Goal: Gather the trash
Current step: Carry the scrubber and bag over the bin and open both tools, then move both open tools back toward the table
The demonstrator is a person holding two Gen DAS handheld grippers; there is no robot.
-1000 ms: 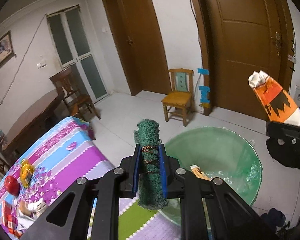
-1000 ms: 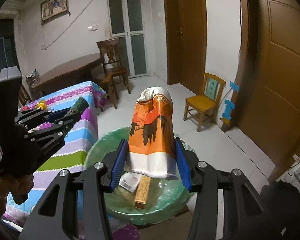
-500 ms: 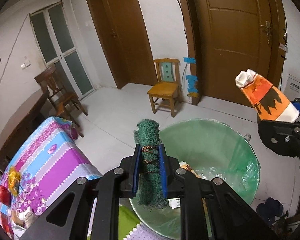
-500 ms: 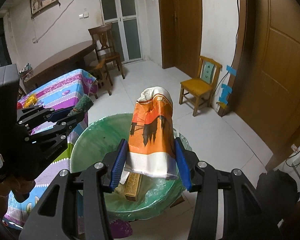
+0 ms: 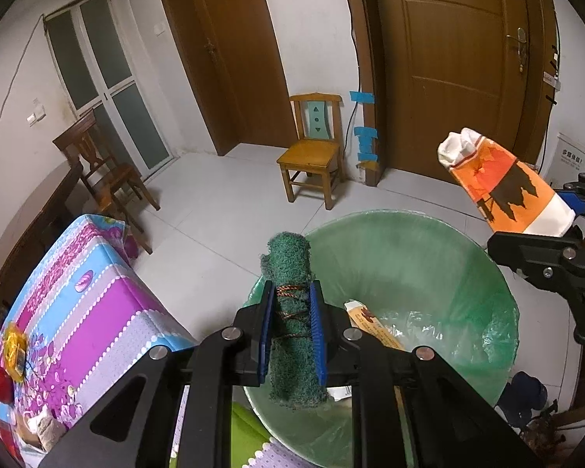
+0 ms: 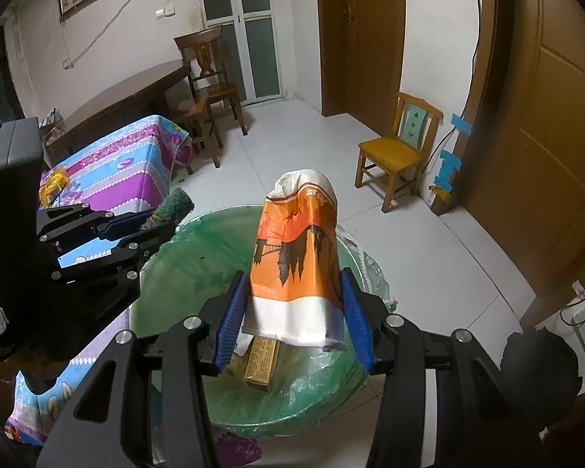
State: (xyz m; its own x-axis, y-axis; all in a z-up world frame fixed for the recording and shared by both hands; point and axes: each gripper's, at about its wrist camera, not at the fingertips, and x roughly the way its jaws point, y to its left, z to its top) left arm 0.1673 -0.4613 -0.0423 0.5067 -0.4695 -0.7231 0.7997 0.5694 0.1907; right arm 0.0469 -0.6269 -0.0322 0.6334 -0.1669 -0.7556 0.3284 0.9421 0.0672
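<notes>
Both loads hang over the green-lined trash bin [image 6: 199, 269]: the left tool [image 5: 291, 325] pinches a rolled green scouring pad [image 5: 290, 273] above its near rim, the right tool [image 6: 292, 312] an orange-and-white bag [image 6: 296, 257] nearer centre.

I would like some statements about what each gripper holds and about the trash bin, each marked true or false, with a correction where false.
1. The left gripper is shut on a rolled green scouring pad. True.
2. The right gripper is open and holds nothing. False: it is shut on an orange and white bag.
3. The trash bin has a green liner. True.
4. The bin is without contents. False: a long yellow-brown box lies inside.
5. The small yellow chair lies tipped over. False: it stands upright.
</notes>
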